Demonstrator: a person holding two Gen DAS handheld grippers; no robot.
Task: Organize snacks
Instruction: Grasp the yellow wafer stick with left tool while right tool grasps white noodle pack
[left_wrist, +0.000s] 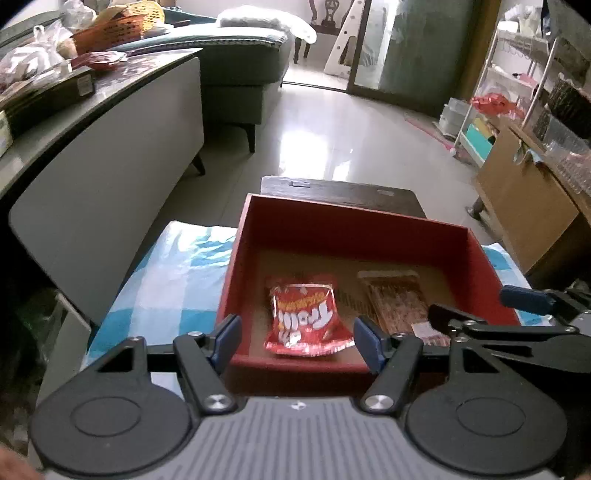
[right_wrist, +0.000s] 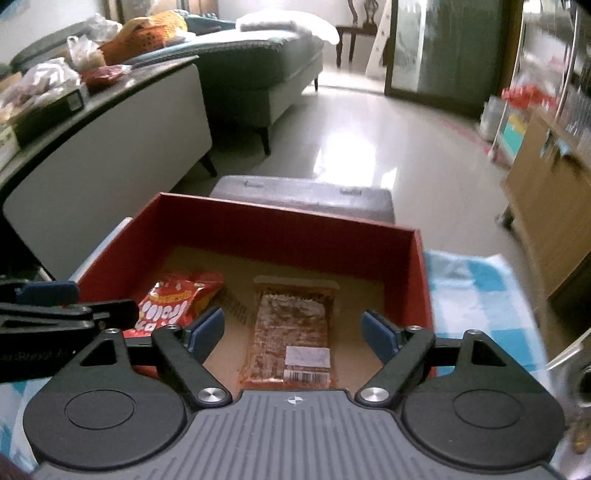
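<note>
a bright room with a shiny pale floor fills the top half of both views, and a dark green sofa sits at the upper left of the left wrist view. a long grey table runs down the left side, with bags and an orange basket on it in the upper left corner. a brown cardboard box and a white shelf stand at the right edge. in the middle of the frame a blue and white checked cloth lies under a big red box. the red box is open at the top and has a brown floor. two snacks lie flat inside it, side by side but not touching. the red snack bag with white letters is in the lower middle of the left wrist view. the long clear pack of brown snack with a white label is in the lower middle of the right wrist view, to the right of the red snack bag. the left gripper is low in the left view, with its blue pads spread wide on both sides of the red bag and not touching it, so it holds nothing. the right gripper is low in the right view, with its blue pads also spread wide, one on each side of the clear pack, and nothing in its grip.
</note>
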